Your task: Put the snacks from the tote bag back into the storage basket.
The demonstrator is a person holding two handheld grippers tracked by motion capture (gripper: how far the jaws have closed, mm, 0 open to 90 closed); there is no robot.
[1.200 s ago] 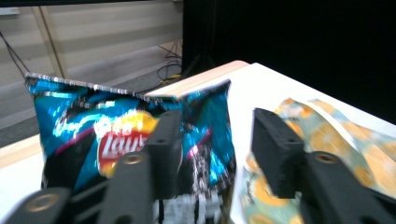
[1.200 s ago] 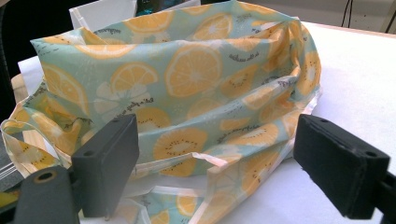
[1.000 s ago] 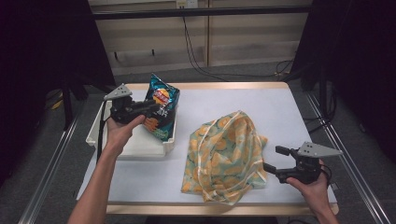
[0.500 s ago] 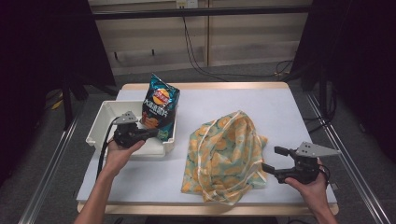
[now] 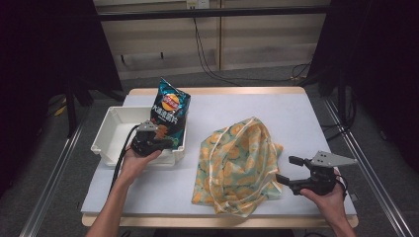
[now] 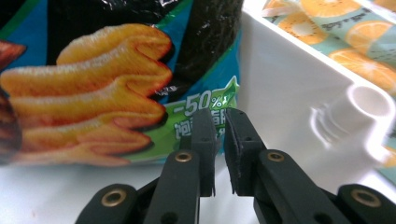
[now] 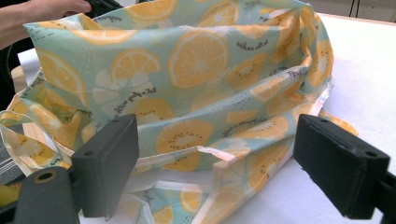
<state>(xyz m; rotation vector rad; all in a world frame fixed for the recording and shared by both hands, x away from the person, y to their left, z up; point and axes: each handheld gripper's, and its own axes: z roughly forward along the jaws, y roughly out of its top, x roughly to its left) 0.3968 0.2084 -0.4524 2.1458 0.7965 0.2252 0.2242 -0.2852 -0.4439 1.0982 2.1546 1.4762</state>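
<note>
left gripper (image 6: pixel 219 128): jaws nearly together, nothing between, at chip bag (image 5: pixel 170 113) in white bin (image 5: pixel 111 131), frame left | right gripper (image 7: pixel 215 154): jaws apart before fruit-print bag (image 7: pixel 196 70), lower right

The right gripper (image 7: pixel 212 172) holds its two black, blocky jaws wide apart — one at the near left, the other at the near right. Between and beyond them lies a crumpled, pale-green fabric bag printed with orange and kiwi slices (image 7: pixel 196 70), heaped up on the white table top (image 7: pixel 369 60). The bag's cream-edged strap (image 7: pixel 205 151) runs across the gap between the jaws, close to both but gripped by neither. Small dark lettering dots the cloth, too small to read. At the far left a person's hand (image 7: pixel 37 16) rests beyond the bag's upper edge — beside a dark object, partly cut off.
</note>
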